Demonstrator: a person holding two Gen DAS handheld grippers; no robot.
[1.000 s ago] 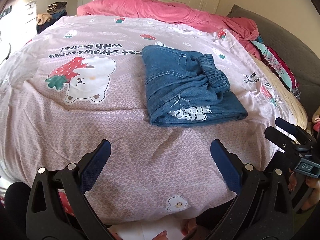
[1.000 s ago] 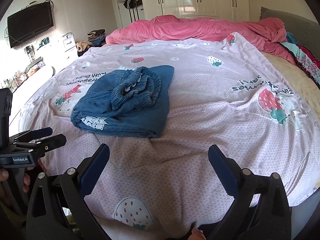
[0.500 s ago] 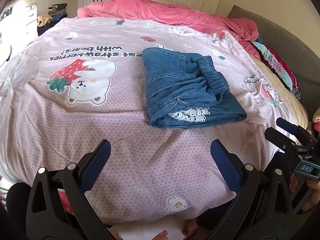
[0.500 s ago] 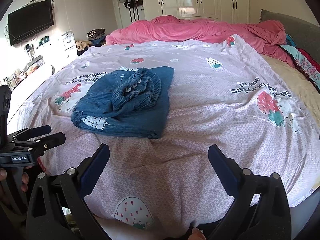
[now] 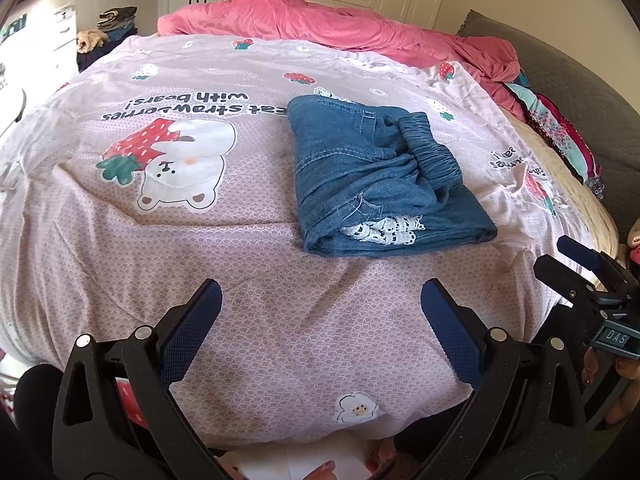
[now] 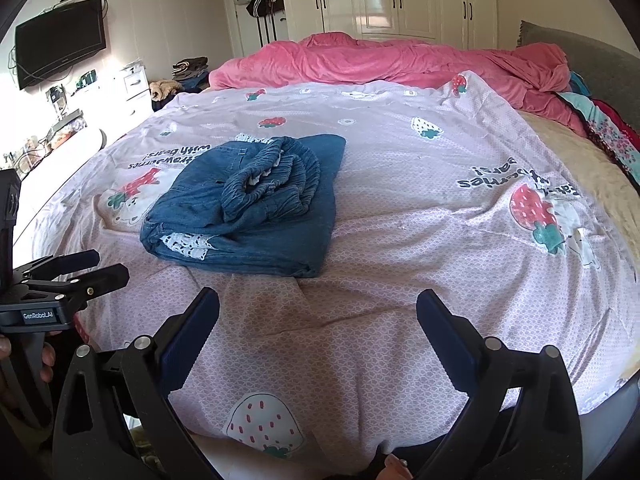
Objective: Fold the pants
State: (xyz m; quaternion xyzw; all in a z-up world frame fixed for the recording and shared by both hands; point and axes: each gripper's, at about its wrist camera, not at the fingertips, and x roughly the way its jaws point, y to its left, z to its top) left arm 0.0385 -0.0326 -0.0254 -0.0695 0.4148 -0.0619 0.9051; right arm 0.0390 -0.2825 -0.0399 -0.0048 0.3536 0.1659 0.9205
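The denim pants (image 5: 380, 180) lie folded into a compact bundle on the pink printed bedspread (image 5: 248, 312), a little right of the middle in the left wrist view and left of the middle in the right wrist view; the elastic waistband (image 6: 276, 176) sits bunched on top and a strip of white lace trim (image 5: 380, 232) shows at the near edge of the fold.

Very little has changed over the last second; the bundle keeps the same shape and the same place on the bedspread, and both tongs have stayed back at the near edge of the bed, well apart from the cloth; the views have only shifted slightly, so the bundle sits a touch lower in the left wrist picture than a second ago. That stillness, with nothing held, suggests the folding is finished or very nearly so; the bunched waistband is the one untidy part, and a last flattening may yet be wanted.

The left tongs (image 5: 320, 328) stand wide open and empty, blue pads spread over bare bedspread; the right tongs (image 6: 318, 332) are likewise spread wide with nothing between them; each shows at the edge of the other's view, held in a hand, clear of the pants.

The rumpled pink blanket (image 6: 400, 60) lies along the far side of the bed.
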